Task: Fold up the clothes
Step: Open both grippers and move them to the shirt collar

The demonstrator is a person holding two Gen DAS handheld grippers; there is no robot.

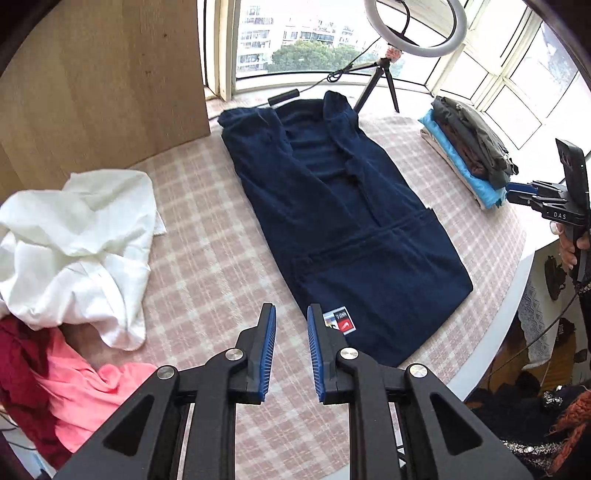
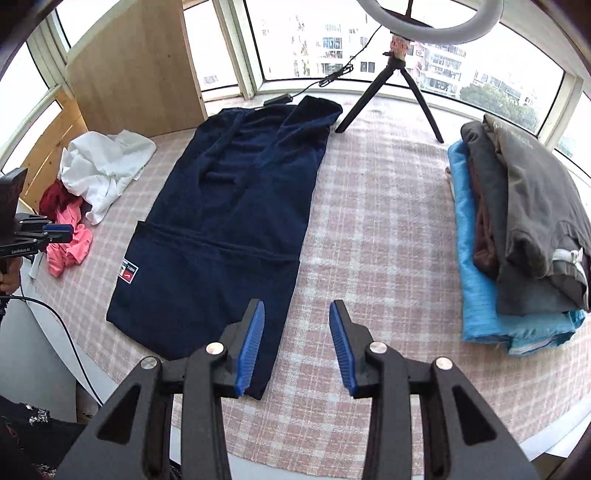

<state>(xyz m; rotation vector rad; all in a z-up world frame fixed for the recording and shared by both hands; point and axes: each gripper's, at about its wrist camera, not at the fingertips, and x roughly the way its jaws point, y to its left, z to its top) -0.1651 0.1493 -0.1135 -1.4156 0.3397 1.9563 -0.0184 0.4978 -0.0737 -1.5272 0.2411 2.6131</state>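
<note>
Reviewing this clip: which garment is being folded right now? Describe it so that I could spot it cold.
On the pink plaid tablecloth, look in front of the ring light tripod. The navy garment lies flat there, sides folded in. It is the only spread-out piece, with a small logo patch, unlike the crumpled white garment or the folded stack.

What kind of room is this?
Probably a home, likely an upper-floor flat: bay windows look out on apartment blocks, folded clothes and unfolded laundry lie on a checked cloth, and a ring light suggests filming.
</note>
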